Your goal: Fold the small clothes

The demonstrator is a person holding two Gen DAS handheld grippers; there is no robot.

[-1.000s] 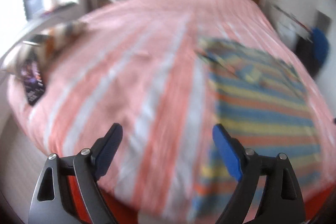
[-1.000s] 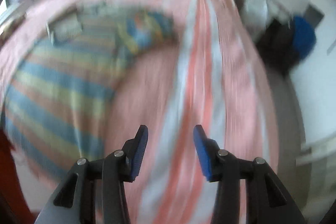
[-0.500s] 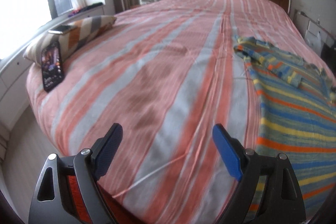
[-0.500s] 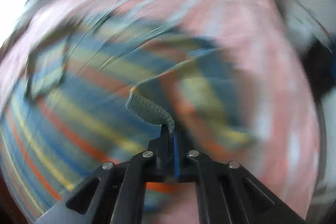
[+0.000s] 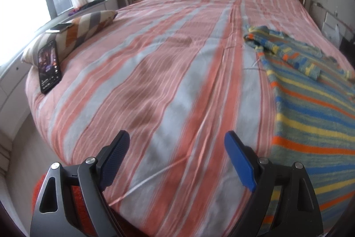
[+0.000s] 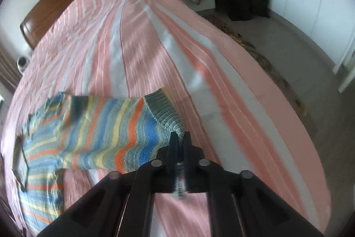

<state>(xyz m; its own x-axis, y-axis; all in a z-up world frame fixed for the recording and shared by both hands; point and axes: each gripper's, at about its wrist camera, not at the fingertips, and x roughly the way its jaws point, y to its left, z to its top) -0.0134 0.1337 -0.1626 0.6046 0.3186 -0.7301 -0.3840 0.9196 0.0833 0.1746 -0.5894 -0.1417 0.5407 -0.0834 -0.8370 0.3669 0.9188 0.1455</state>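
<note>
**Now carry the cuffed sleeve across, low and level**

Clearly the striped sweater (image 6: 93, 132) lies spread on the bedspread (image 6: 155, 41), its body trailing away to the left of the right gripper (image 6: 180, 137). That gripper's jaws are clamped shut on the grey ribbed cuff (image 6: 165, 111), which bunches just ahead of the tips. To fold the sleeve well, I judge the cuff should travel low over the sweater's body, so the knit drapes flat instead of twisting; a pinch this near the edge could slip if tugged hard.

Further out, the left gripper (image 5: 177, 159) hovers with jaws wide apart and nothing between them, over bare bedspread; the sweater (image 5: 310, 108) lies just right of its right finger. It could pin the body near the shoulder while the sleeve crosses.
</note>
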